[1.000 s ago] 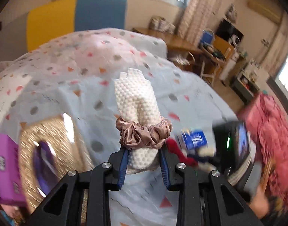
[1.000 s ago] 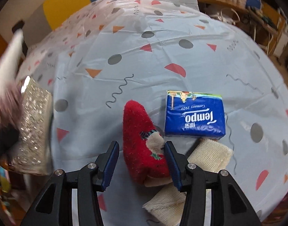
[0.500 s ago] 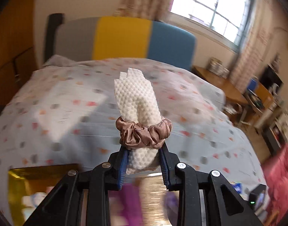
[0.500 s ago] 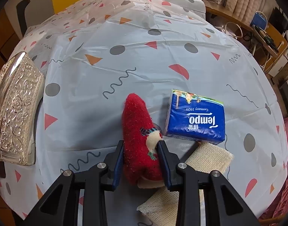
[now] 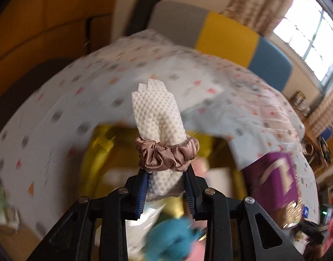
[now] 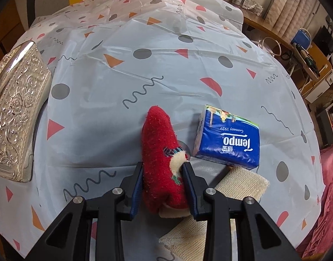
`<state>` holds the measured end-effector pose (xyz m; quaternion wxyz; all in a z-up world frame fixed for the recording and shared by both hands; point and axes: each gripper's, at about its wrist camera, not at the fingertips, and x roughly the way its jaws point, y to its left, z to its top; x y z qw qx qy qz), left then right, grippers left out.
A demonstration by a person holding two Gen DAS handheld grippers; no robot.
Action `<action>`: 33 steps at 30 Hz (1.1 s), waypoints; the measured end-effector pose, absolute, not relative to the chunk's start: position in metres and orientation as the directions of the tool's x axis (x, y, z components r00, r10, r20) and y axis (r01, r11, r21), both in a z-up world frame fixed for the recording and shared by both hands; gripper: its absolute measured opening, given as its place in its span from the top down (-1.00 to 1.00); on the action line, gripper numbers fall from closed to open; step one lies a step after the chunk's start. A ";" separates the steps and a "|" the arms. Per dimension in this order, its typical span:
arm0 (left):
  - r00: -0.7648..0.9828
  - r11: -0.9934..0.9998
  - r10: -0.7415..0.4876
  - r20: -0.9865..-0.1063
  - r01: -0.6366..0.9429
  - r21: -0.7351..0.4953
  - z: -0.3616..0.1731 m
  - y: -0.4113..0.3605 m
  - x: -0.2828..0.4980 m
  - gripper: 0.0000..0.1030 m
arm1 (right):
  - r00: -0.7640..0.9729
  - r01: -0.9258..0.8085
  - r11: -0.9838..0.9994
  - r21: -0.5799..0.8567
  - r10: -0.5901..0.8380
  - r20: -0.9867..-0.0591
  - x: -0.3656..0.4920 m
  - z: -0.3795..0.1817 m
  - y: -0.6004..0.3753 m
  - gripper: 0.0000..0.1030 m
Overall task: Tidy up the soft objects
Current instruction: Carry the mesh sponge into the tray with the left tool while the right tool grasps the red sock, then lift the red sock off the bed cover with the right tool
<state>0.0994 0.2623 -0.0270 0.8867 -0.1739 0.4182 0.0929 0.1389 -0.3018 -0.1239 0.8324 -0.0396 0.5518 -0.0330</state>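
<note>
The left gripper [image 5: 166, 187] pinches a rolled white cloth [image 5: 158, 117] at its lower end, the roll standing up between the blue pads with a tan scrunchie [image 5: 166, 155] wrapped round it just above the fingertips. Behind it the view is blurred: a gold tray [image 5: 94, 152], a purple box [image 5: 277, 184] and something teal [image 5: 170, 241] show below. The right gripper [image 6: 164, 187] has just been closing and now squeezes a red sock [image 6: 160, 150] that lies on the patterned cover [image 6: 144, 71]. A blue tissue pack [image 6: 228, 143] sits just right of the sock, a beige mesh cloth [image 6: 242, 184] beneath and beside them, and a silver embossed box [image 6: 16, 108] lies well apart at the left edge.
</note>
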 end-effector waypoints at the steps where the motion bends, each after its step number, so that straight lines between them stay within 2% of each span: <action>1: 0.619 0.913 0.023 -0.785 -0.333 -0.235 -0.036 0.271 0.086 0.39 | 0.390 0.009 0.994 -0.105 -0.101 -0.915 0.139 -0.124 -0.302 0.33; 8: 0.553 0.898 0.000 -0.833 -0.366 -0.243 -0.076 0.280 0.040 0.33 | 0.402 -0.008 0.990 -0.137 -0.122 -0.908 0.137 -0.125 -0.297 0.33; 10: 0.548 0.893 -0.007 -0.837 -0.373 -0.252 -0.083 0.278 0.034 0.12 | 0.404 -0.009 0.989 -0.145 -0.129 -0.906 0.136 -0.125 -0.296 0.33; 12: 0.550 0.896 -0.006 -0.835 -0.369 -0.249 -0.086 0.273 0.028 -0.23 | 0.406 -0.010 0.988 -0.152 -0.134 -0.904 0.135 -0.126 -0.295 0.33; 14: 0.561 0.902 0.029 -0.827 -0.372 -0.220 -0.085 0.267 0.021 -0.37 | 0.406 -0.009 0.988 -0.154 -0.137 -0.903 0.135 -0.126 -0.294 0.33; 25: 0.602 0.905 0.151 -0.784 -0.403 -0.135 -0.064 0.248 0.001 -0.41 | 0.415 -0.013 0.986 -0.168 -0.148 -0.898 0.133 -0.126 -0.292 0.33; 27: 0.613 0.911 0.162 -0.773 -0.393 -0.121 -0.059 0.241 0.000 -0.51 | 0.415 -0.013 0.986 -0.169 -0.148 -0.898 0.133 -0.126 -0.292 0.34; 33: 0.662 0.941 0.190 -0.725 -0.333 -0.057 -0.042 0.215 -0.004 -0.58 | 0.416 -0.012 0.985 -0.171 -0.150 -0.897 0.133 -0.126 -0.290 0.34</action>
